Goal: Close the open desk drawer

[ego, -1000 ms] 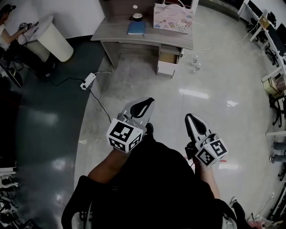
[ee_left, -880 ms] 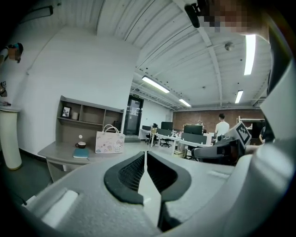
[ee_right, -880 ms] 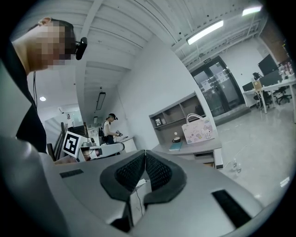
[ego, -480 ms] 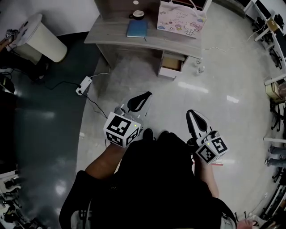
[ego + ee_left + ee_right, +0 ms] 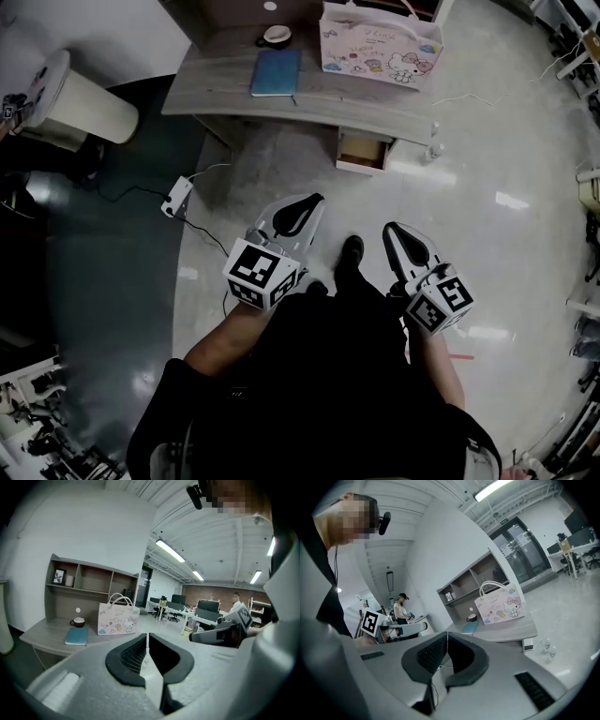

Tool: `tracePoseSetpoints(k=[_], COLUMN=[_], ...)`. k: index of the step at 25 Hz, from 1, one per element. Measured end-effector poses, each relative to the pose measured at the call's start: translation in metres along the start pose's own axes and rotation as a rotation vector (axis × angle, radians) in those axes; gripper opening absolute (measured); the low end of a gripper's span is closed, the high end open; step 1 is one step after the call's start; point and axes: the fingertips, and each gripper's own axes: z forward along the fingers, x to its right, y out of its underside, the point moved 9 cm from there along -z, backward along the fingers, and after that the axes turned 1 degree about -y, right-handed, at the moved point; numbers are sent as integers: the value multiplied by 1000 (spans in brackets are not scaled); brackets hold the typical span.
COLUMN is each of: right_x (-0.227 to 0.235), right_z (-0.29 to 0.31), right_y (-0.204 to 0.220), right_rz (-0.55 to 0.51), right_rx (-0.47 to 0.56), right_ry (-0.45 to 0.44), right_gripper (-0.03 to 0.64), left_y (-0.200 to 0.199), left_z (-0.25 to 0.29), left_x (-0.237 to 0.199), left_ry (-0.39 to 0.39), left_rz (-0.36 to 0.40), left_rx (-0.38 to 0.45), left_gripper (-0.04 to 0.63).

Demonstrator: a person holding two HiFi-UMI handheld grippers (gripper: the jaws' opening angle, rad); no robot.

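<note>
A grey wooden desk (image 5: 319,98) stands ahead across the floor. Its drawer (image 5: 362,153) hangs pulled out under the right part of the top, showing a bare wooden inside and a white front. Both grippers are held low in front of the person, well short of the desk. My left gripper (image 5: 302,208) is shut with nothing in it; its jaws meet in the left gripper view (image 5: 147,639). My right gripper (image 5: 401,236) is also shut and empty, its tips touching in the right gripper view (image 5: 446,637). The desk (image 5: 506,630) shows far off beyond them.
On the desk lie a blue notebook (image 5: 276,71), a cup (image 5: 275,37) and a pink cartoon gift bag (image 5: 380,42). A white power strip (image 5: 175,199) with a black cable lies on the floor at the left. A cream bin (image 5: 75,101) stands further left. Small bottles (image 5: 434,148) sit beside the drawer.
The person has walked toward the desk: desk and drawer are nearer and larger in the head view. A shoe steps forward between the grippers. Both grippers stay shut.
</note>
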Motion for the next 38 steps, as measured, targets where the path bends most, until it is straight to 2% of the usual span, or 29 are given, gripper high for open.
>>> tracePoseSetpoints(k=[5,12,16,22,29,38], right_x=[64,132,166,219,268,310], right_z=[36,107,149,190,212,236], right_y=[-21,-1,27,80,150,234], right_rz=[-26,-75,-73,-43,-4,44], right_rx=[-47,-163,-190,-205,-224,-273], right_ry=[-18,-16,-2,24,59,87], right_gripper=[15,17,17,17,17,17], left_y=[-9,40,78,143,219,319], left_z=[67,147,184,232,273,309], left_x=[-19,-70,-107,-149,-172,-178], left_ry=[-13,-14,-22,-37,-19,15], left_rz=[-7,-59,-93,-98,-101,-144], left_rx=[-9,-76,-98,-134,-167,-252], left_gripper=[25,25,25,25,25,25])
